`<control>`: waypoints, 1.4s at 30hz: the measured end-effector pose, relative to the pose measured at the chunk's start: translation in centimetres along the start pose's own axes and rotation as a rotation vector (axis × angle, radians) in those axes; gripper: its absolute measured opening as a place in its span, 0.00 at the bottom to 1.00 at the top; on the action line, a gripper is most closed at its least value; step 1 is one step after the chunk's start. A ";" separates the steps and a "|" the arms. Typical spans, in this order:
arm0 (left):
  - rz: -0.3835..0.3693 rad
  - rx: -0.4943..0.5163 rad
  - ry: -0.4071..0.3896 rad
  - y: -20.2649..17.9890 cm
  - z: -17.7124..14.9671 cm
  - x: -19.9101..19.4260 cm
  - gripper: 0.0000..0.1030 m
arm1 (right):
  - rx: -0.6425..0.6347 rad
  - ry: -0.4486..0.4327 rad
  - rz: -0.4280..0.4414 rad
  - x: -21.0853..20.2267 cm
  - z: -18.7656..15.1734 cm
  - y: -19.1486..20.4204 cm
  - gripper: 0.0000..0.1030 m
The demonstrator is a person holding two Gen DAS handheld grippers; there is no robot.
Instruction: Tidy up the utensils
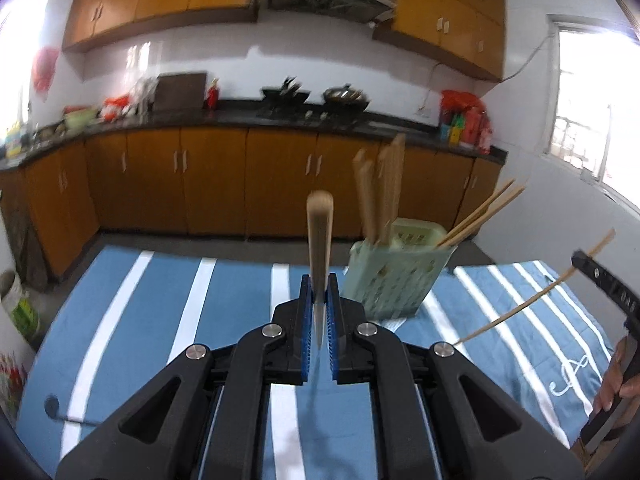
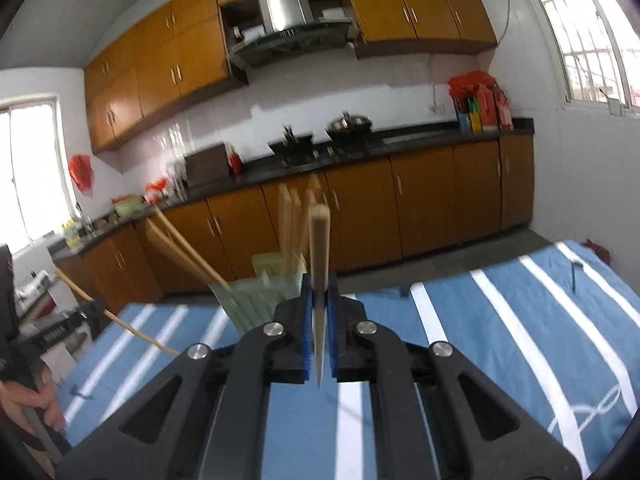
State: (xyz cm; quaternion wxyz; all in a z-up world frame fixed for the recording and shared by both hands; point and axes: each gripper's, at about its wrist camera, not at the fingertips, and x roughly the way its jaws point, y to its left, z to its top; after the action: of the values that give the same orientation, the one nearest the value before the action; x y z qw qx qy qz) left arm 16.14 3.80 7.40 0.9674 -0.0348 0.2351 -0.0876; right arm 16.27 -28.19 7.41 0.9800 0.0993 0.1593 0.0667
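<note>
Now both tongs [image 1: 320, 304] [image 2: 320, 304] pinch a chopstick [image 1: 319, 236] [image 2: 319, 248] each; tip them upright over the basket [image 1: 394, 276] at frame centre.

Black tool [image 1: 320, 292], blue pads [image 1: 306, 320], silver screws

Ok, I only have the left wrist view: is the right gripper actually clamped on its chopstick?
Observer: Yes, the right gripper is shut on a chopstick, which stands nearly upright in its grip.
Operator: Anything on the table further right?
Observer: A small dark tool lies on the striped cloth near its far right corner, with something red at the edge behind it.
Operator: Where's the holder from that side?
Observer: The green holder sits just left of the right gripper's tips, partly hidden behind them.
</note>
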 end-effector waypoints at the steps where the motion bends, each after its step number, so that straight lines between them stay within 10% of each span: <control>1: -0.015 0.007 -0.013 -0.3 0.7 -0.3 0.07 | 0.007 -0.022 0.025 -0.5 1.3 0.3 0.08; 13: -0.164 0.064 -0.186 -5.5 9.3 -1.7 0.07 | -0.045 -0.166 0.123 -0.4 10.8 4.7 0.07; 27: -0.069 0.033 -0.127 -5.3 7.5 7.4 0.07 | -0.122 0.002 0.062 9.5 8.2 5.9 0.08; 42: -0.086 -0.020 -0.176 -4.7 8.2 5.0 0.26 | -0.095 -0.009 0.067 9.0 8.4 6.0 0.16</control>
State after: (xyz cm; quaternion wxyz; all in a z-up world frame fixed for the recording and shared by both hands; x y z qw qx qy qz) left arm 23.51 -1.51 12.93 0.9792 -0.0621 0.1484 -0.1233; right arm 26.84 -22.33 13.86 0.9815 0.0583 0.1480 0.1064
